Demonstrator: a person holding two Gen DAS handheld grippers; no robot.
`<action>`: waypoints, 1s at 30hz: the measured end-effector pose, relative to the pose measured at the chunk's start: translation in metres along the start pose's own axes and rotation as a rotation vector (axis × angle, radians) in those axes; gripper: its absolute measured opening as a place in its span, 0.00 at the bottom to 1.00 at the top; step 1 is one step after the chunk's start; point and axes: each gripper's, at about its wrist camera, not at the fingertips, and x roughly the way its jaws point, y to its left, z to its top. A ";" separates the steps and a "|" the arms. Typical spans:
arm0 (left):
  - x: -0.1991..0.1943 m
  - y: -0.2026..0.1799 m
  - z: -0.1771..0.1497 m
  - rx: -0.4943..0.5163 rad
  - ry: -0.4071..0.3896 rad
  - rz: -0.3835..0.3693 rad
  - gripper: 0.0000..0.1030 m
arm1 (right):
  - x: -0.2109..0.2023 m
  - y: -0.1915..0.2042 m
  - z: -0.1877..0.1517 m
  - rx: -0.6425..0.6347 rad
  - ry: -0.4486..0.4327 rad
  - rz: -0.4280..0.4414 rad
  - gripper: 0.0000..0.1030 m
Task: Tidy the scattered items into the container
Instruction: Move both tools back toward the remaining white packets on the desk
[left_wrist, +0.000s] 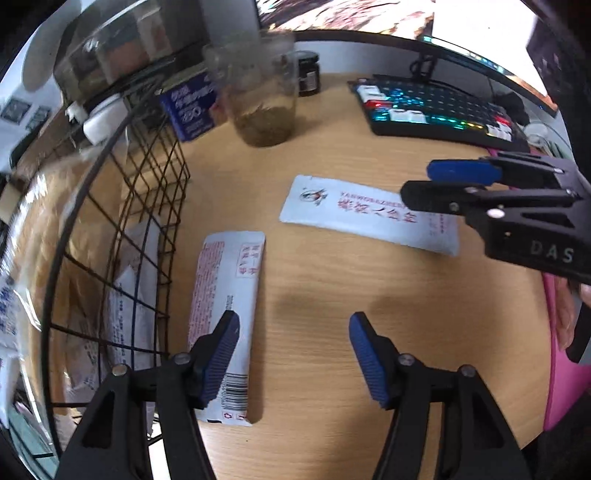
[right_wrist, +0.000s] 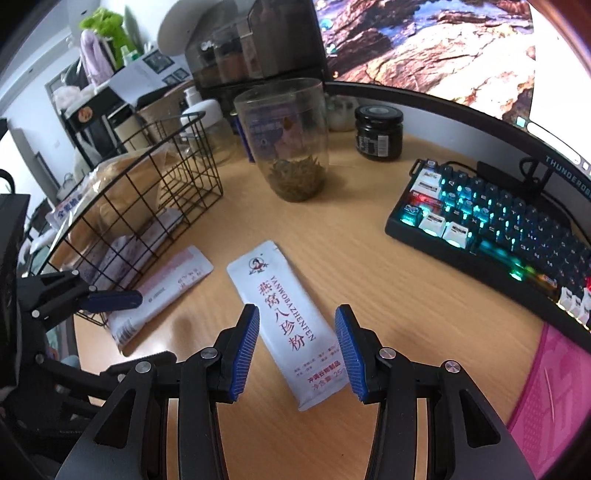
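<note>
Two white sachets lie on the wooden desk. One with red Chinese print (right_wrist: 284, 317) (left_wrist: 365, 214) lies between the open fingers of my right gripper (right_wrist: 295, 343), which hovers just over it. The other sachet, with pink text and a barcode (left_wrist: 225, 321) (right_wrist: 162, 291), lies beside the black wire basket (left_wrist: 147, 206) (right_wrist: 147, 195). My left gripper (left_wrist: 291, 354) is open, its left finger over that sachet's edge. The basket holds several packets. The right gripper also shows from the side in the left wrist view (left_wrist: 436, 184), and the left one in the right wrist view (right_wrist: 110, 299).
A clear glass with tea leaves (right_wrist: 291, 147) (left_wrist: 262, 96) stands behind the sachets. A dark jar (right_wrist: 378, 133), a lit keyboard (right_wrist: 491, 229) (left_wrist: 439, 107) and a monitor (right_wrist: 424, 48) are at the back right. A pink mat (right_wrist: 554, 398) lies at the right edge.
</note>
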 end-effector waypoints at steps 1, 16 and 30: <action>0.003 0.004 -0.001 -0.017 0.011 -0.005 0.66 | 0.001 0.000 0.000 0.001 0.002 0.003 0.43; 0.010 0.003 -0.005 -0.013 0.015 -0.060 0.76 | 0.020 0.006 -0.001 -0.042 0.074 -0.025 0.43; 0.001 -0.062 -0.010 0.118 0.038 -0.146 0.78 | -0.033 -0.031 -0.068 0.073 0.111 -0.084 0.44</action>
